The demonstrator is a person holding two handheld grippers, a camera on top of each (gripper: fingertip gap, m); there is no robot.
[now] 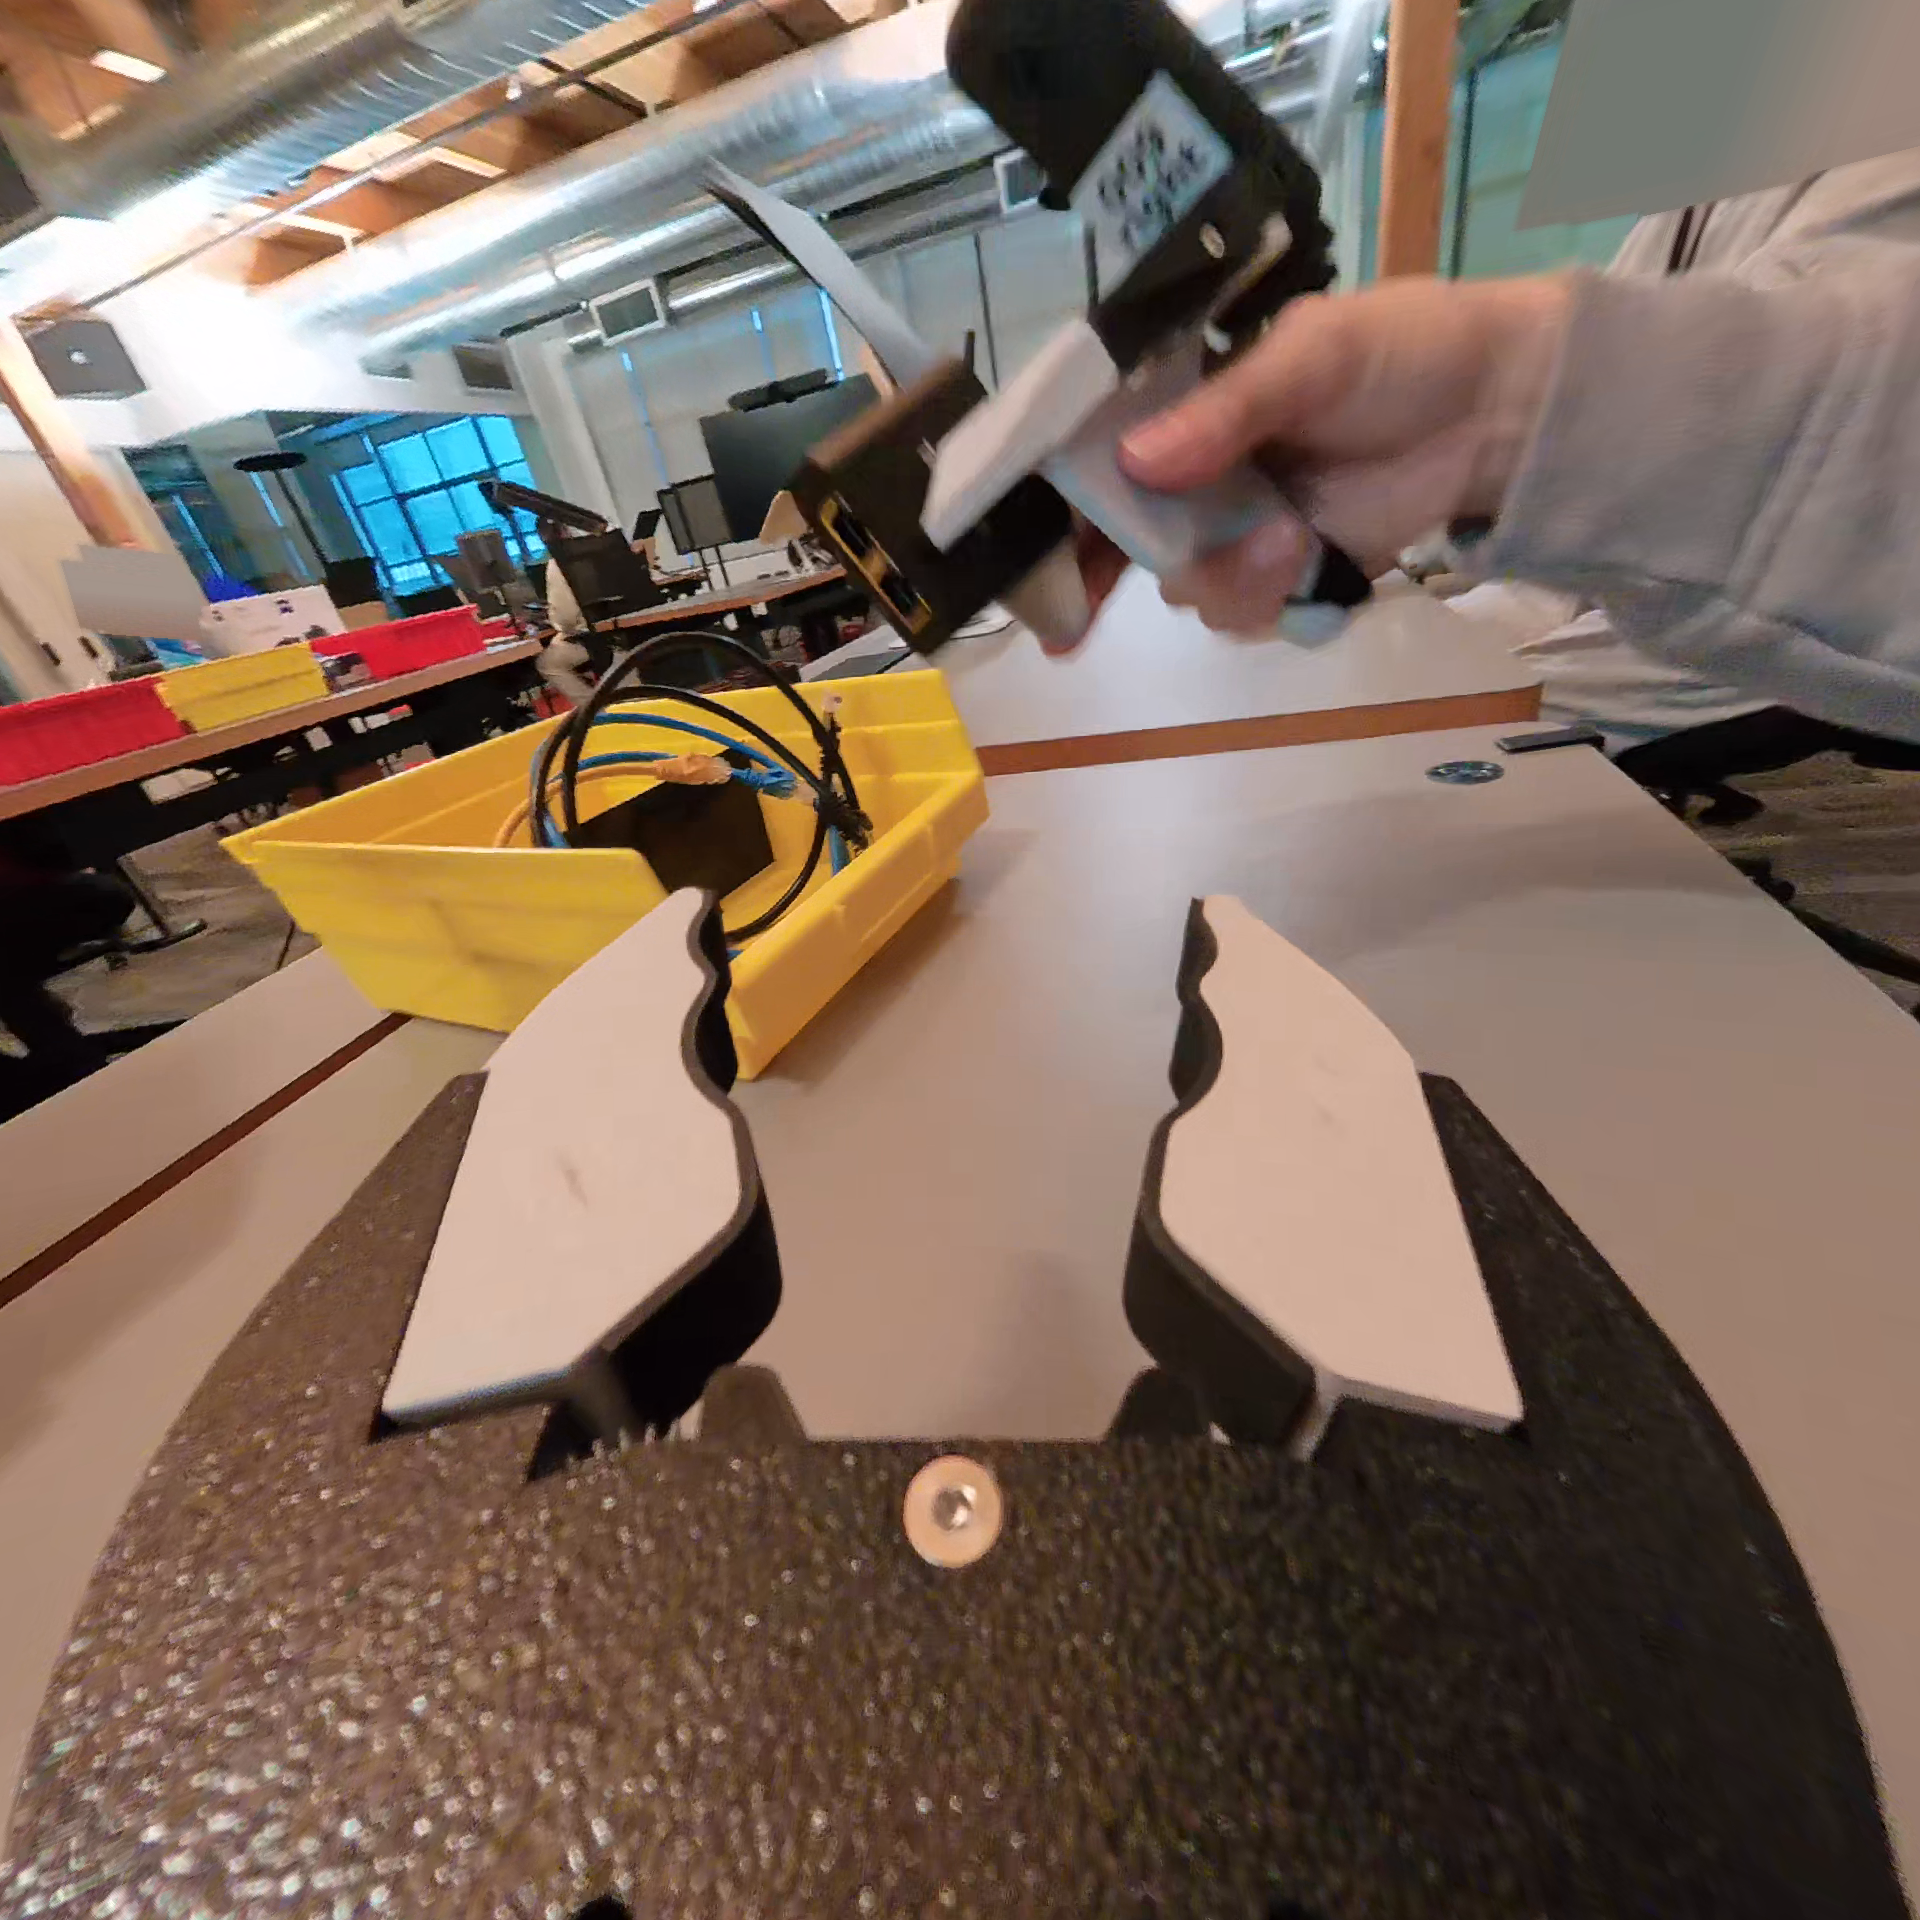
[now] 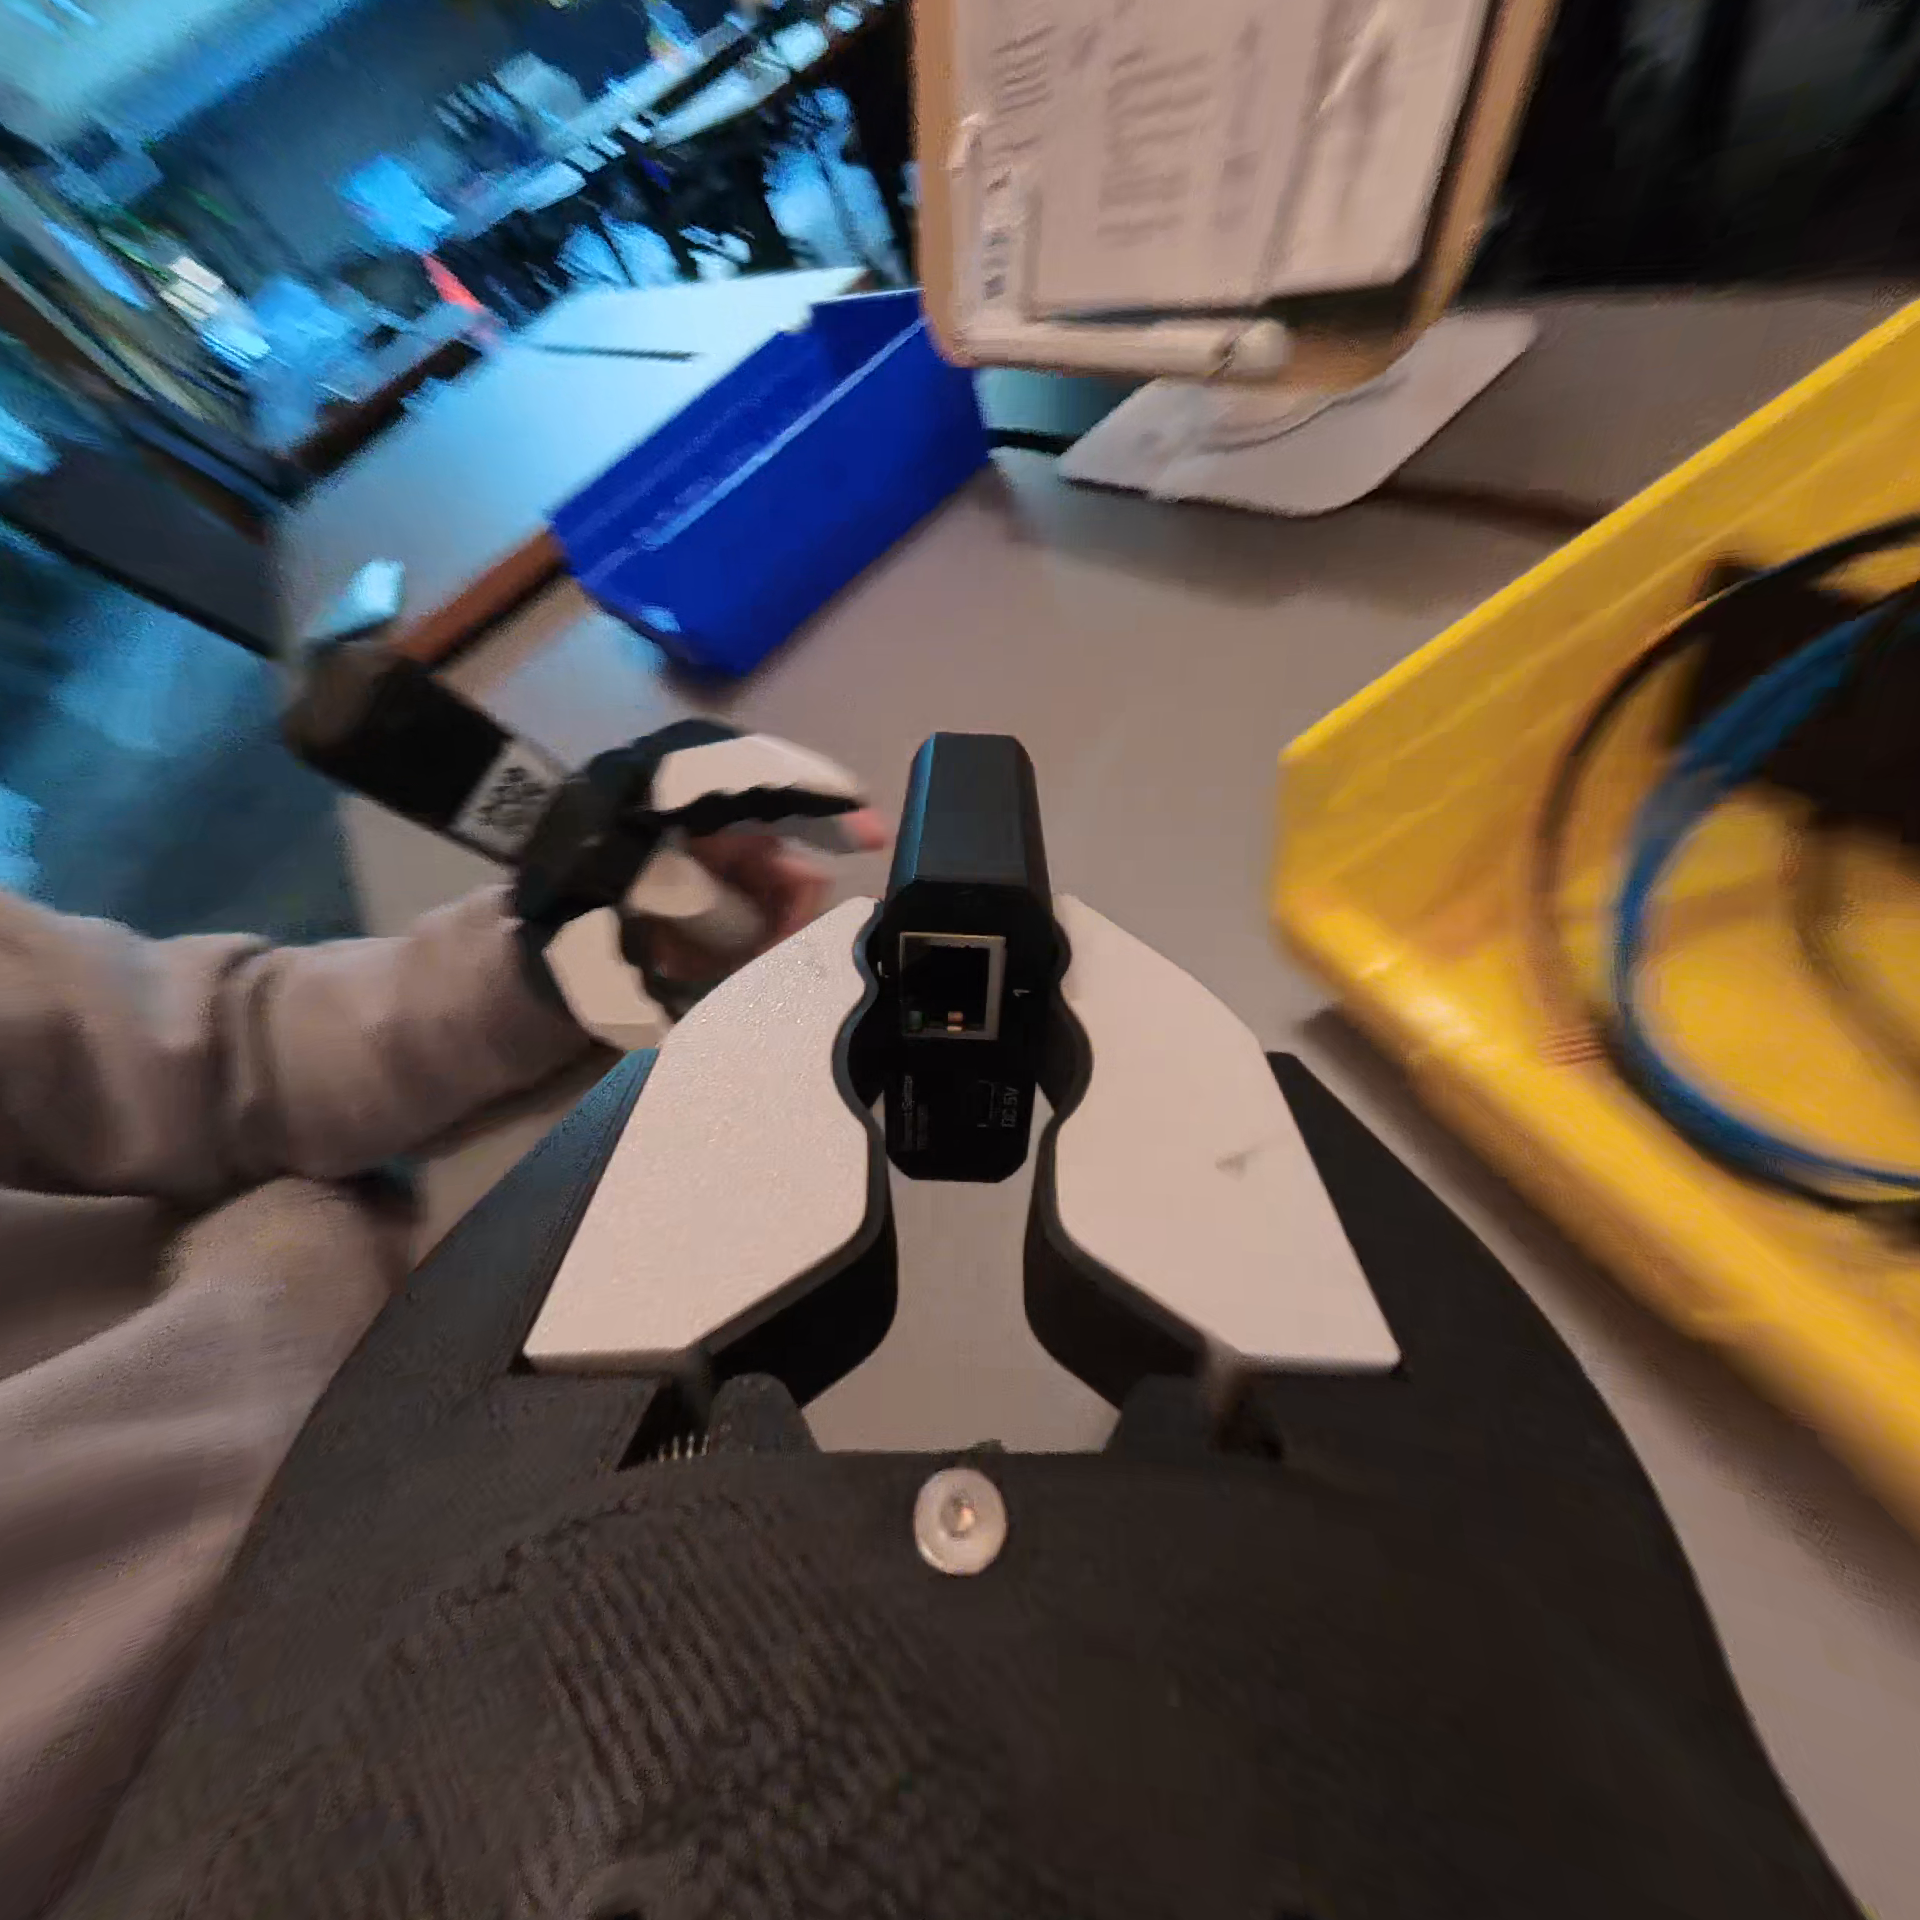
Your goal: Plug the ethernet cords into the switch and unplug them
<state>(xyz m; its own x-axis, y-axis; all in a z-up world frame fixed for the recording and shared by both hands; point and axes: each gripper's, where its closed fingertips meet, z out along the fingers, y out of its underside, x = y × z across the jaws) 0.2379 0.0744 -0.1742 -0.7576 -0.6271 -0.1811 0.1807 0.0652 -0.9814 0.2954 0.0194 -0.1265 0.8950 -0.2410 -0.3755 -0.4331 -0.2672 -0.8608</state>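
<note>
My right gripper (image 2: 966, 920) is shut on a small black ethernet switch (image 2: 961, 821), port end facing the camera, held above the table. In the left wrist view the right gripper (image 1: 935, 499) holds the switch (image 1: 883, 540) in the air, up and to the right of a yellow bin (image 1: 436, 914). The bin holds coiled black (image 1: 727, 665) and blue (image 1: 665, 727) ethernet cords and a black object. My left gripper (image 1: 956, 935) is open and empty, low over the table just right of the bin. The left gripper also shows in the right wrist view (image 2: 717, 883).
The grey table (image 1: 1299, 852) has a brown seam. The yellow bin (image 2: 1455, 831) with the cords (image 2: 1662, 935) lies right of the switch. A blue bin (image 2: 769, 499) and a cardboard box (image 2: 1195, 177) stand beyond. Red and yellow bins (image 1: 239, 686) sit on a far table. Some 10 centimetres of space lies between my two pairs of fingers.
</note>
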